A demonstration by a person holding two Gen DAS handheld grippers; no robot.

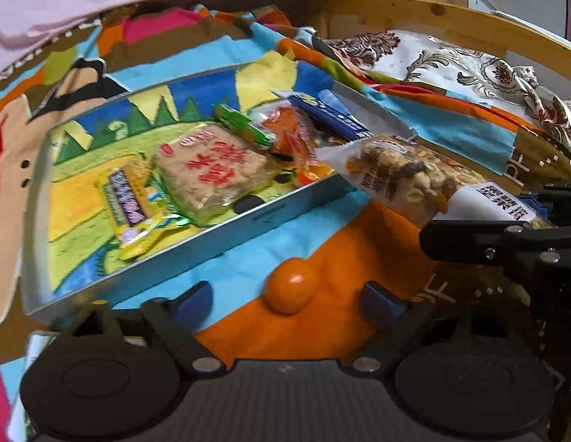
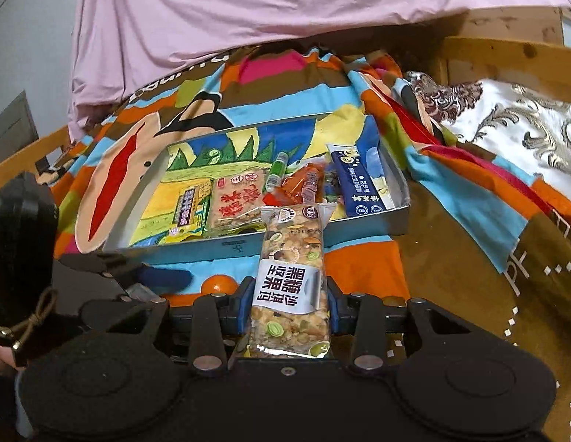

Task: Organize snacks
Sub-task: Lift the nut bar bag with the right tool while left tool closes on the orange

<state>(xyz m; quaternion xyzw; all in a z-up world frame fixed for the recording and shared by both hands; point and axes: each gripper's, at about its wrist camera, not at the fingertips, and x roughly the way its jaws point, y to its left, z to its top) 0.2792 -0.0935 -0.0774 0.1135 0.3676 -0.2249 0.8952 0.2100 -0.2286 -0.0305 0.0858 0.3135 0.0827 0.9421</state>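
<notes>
- Black-framed right gripper point(image 2: 289, 313), blue pads pressed against both long sides of the nut bar point(image 2: 291, 287) — jaws closed on its lower half, the top poking out toward 12 o'clock.
- Nut bar: light, crinkly clear wrap over a stiff, crumbly slab; I judge a mid-length side grip safest, since squeezing hard may crack it and the film looks slippery. Its white band reads 黑糖坚果 plus characters I can't make out.
- Left gripper point(image 1: 285, 304) stands wide apart and empty, an orange ball point(image 1: 289, 284) between its blue fingers.
- Metal tray point(image 2: 226, 248) at 12 o'clock, just beyond the bar's tip, on a colourful cloth point(image 2: 359, 258).
- Inside: rice-cake pack point(image 2: 238, 202) with red lettering, yellow packet point(image 2: 187, 213) at its 9 o'clock, green stick, orange sachets, navy pouch point(image 2: 353, 184) at 1 o'clock — print too small to read.
</notes>
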